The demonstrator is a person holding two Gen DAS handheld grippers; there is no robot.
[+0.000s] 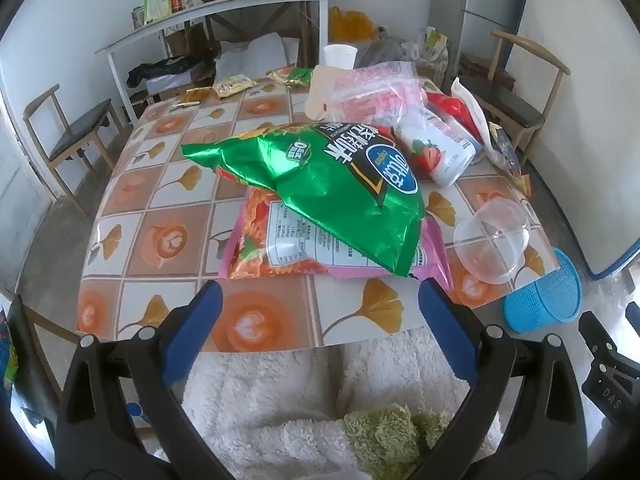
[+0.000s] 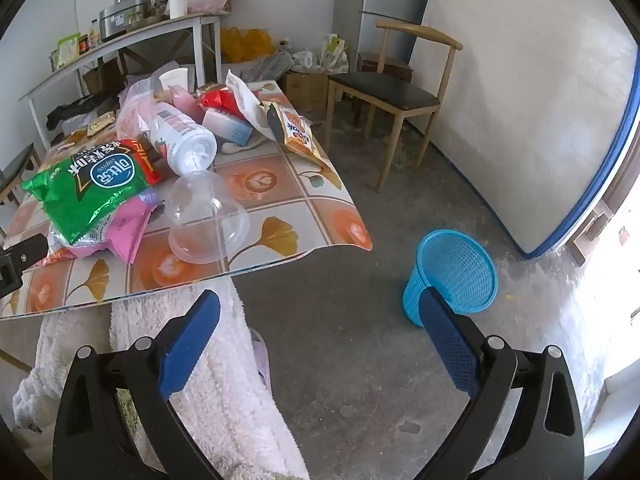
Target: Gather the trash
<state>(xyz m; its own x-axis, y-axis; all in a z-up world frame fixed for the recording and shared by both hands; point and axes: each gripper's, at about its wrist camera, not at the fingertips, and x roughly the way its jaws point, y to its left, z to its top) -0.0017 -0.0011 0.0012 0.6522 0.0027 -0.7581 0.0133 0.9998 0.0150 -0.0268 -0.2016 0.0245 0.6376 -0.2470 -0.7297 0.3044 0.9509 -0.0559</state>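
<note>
A green chip bag (image 1: 336,184) lies on a pink-orange snack bag (image 1: 280,248) near the table's front edge; the green bag also shows in the right wrist view (image 2: 92,188). A clear plastic cup (image 1: 490,246) lies on its side to their right, also in the right wrist view (image 2: 206,220). Behind lie a white strawberry bottle (image 1: 440,148) and a pink plastic bag (image 1: 376,92). A blue mesh bin (image 2: 454,276) stands on the floor right of the table. My left gripper (image 1: 320,300) is open and empty just before the bags. My right gripper (image 2: 320,312) is open and empty above the floor.
The tiled table (image 1: 160,200) carries more wrappers at the back, a white paper cup (image 1: 340,56) and an orange snack pack (image 2: 298,132). Wooden chairs stand at the left (image 1: 68,136) and right (image 2: 396,92). A white fluffy garment (image 1: 300,392) lies below the grippers.
</note>
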